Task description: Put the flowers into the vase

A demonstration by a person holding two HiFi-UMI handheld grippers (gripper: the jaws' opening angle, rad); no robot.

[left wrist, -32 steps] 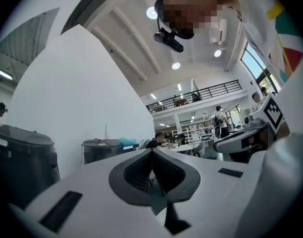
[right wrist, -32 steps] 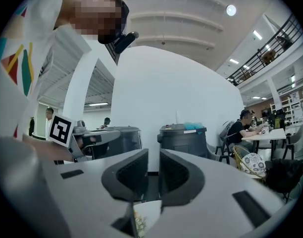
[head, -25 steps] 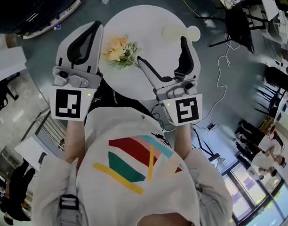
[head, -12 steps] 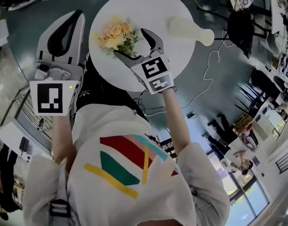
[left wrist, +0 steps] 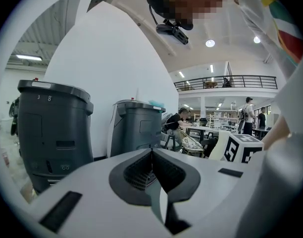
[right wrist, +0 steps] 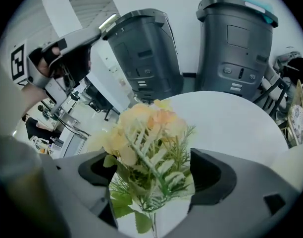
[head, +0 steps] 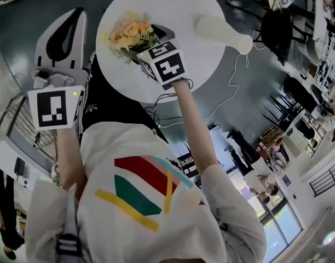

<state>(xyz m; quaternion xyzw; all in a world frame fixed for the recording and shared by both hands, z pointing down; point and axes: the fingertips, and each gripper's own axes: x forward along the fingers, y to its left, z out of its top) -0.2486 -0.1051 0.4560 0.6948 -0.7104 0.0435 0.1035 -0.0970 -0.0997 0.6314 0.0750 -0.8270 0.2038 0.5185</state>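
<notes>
Clearly the right claw (right wrist: 151,175) is open astride the flowers (right wrist: 144,128) on the white surface (head: 178,4) — stems trailing back between its jaws, blooms pointing away. The vase (head: 219,29) lies off to its right. The left claw (left wrist: 152,162) — closed, empty — is farther off.

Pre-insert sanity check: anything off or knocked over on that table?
Yes. The vase appears to lie on its side near the white table's right edge, its neck poking past the rim, so it cannot take stems as it is. The flowers sit between the right gripper's open jaws.
</notes>
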